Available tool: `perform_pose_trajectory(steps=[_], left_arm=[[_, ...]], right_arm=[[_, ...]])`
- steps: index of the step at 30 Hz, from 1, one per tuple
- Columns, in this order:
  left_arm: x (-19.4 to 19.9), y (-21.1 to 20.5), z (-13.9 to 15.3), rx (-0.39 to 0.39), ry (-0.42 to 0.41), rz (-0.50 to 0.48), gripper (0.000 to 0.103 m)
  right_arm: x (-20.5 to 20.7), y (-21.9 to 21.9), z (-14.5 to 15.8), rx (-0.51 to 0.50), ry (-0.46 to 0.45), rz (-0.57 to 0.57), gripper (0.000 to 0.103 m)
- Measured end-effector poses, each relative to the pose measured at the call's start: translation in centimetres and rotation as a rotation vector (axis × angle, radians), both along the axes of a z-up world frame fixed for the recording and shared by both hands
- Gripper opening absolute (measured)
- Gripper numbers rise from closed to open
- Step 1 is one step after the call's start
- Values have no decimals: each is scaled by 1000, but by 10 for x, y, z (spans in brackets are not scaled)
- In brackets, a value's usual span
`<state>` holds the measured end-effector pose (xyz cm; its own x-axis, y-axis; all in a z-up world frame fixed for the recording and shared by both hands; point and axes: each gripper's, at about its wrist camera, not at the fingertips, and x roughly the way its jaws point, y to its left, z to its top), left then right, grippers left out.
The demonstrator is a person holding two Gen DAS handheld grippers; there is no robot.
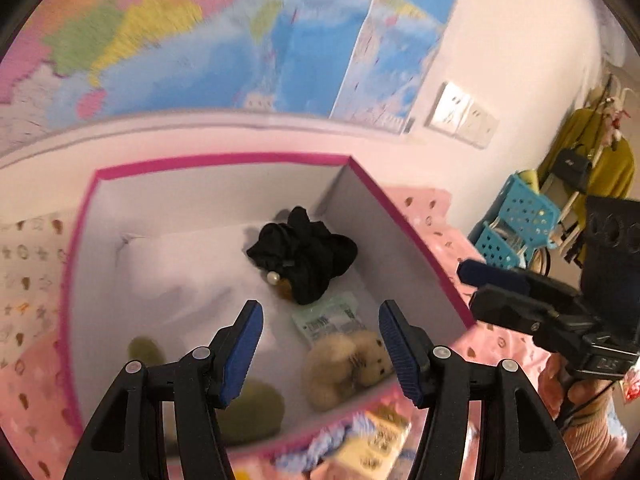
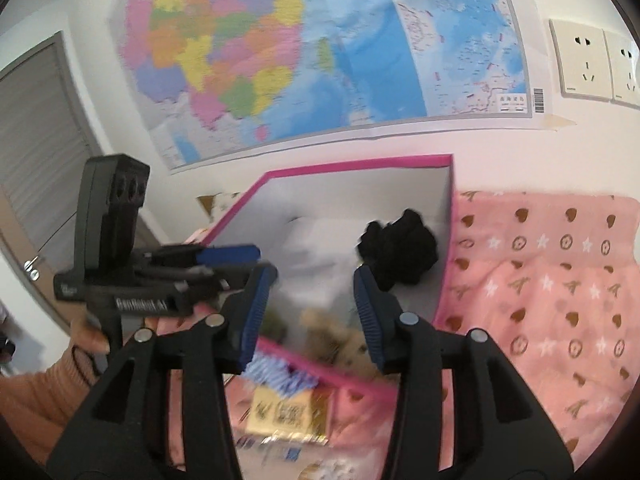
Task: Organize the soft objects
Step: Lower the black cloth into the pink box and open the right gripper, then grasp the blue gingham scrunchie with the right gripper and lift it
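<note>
Both grippers, left gripper (image 1: 320,350) and right gripper (image 2: 316,312), are hovering with fingers parted and empty over the pink-rimmed box (image 1: 404,216), where a black scrunchie (image 1: 304,254), beige plush bear (image 1: 348,366) and green plush (image 1: 248,412) are lying on white padding

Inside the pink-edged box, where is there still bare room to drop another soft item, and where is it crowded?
The pink-edged box has bare white floor across its left and middle, bordered by the left wall and the black scrunchie. The near right corner is crowded: the scrunchie, a labelled packet and the plush bear. Green plush fills the near edge.
</note>
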<state>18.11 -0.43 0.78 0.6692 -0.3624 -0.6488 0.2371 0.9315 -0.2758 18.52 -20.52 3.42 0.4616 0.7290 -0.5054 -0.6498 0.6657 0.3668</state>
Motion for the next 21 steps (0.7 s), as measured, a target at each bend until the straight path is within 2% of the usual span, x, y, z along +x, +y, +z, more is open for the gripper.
perform_pose_trajectory(steps=[4, 8, 13, 21], left_arm=[[-39, 6, 9, -3, -76, -11, 62], [-68, 11, 5, -13, -100, -9, 62], [-83, 13, -21, 1, -40, 2, 62], [-77, 16, -66, -16, 81, 20, 62]], right_arm=[[-21, 9, -4, -17, -4, 58, 46], [-37, 26, -21, -68, 13, 98, 46], [-41, 42, -49, -125, 63, 107, 46], [-35, 47, -78, -179, 119, 71, 46]])
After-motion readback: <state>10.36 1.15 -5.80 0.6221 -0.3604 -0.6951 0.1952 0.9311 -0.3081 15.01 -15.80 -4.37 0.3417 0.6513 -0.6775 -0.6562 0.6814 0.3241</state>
